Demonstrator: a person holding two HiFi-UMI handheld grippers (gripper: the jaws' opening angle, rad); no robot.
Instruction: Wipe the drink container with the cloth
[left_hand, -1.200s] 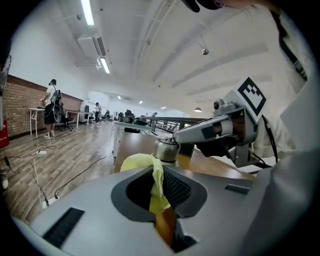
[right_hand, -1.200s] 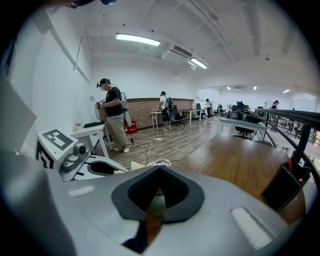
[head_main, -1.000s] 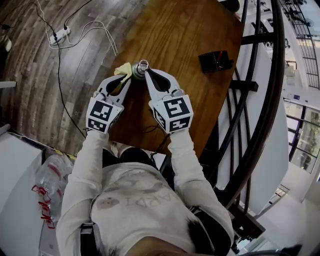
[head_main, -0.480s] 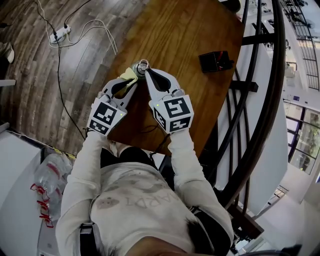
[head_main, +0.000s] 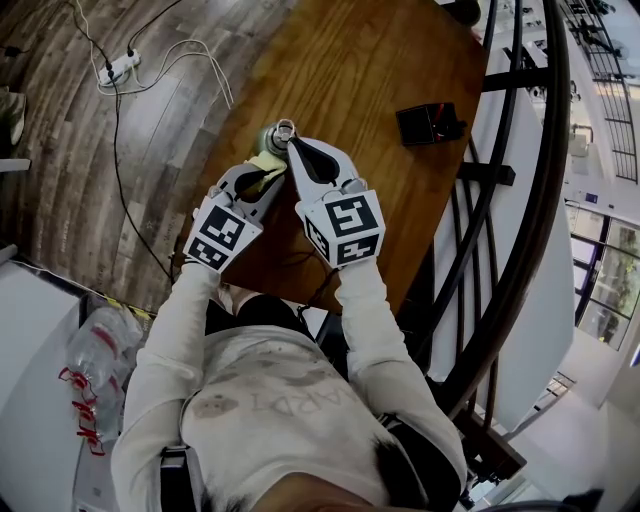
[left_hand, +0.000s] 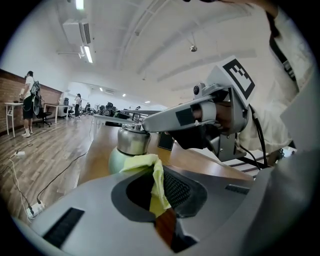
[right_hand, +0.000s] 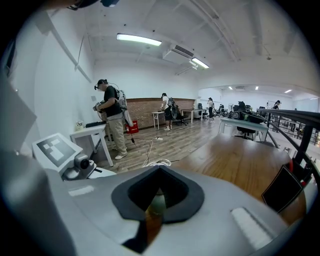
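The drink container (head_main: 272, 136) is a pale green bottle with a steel cap, standing on the wooden table (head_main: 350, 70). My right gripper (head_main: 287, 137) is shut on its top from the near side; a sliver of the bottle (right_hand: 158, 203) shows between its jaws. My left gripper (head_main: 262, 166) is shut on a yellow cloth (head_main: 266, 162), which is pressed against the bottle's near left side. In the left gripper view the cloth (left_hand: 151, 172) hangs from the jaws just in front of the bottle (left_hand: 131, 146), and the right gripper (left_hand: 200, 117) reaches in over the cap.
A black box (head_main: 430, 122) lies on the table to the far right. A power strip (head_main: 118, 68) with cables lies on the floor at left. A dark railing (head_main: 520, 200) runs along the table's right side. People stand far off in the room.
My left gripper has carried the cloth from the bottle's left side round toward its near side, closer to the right gripper. The right gripper and the bottle have stayed put.
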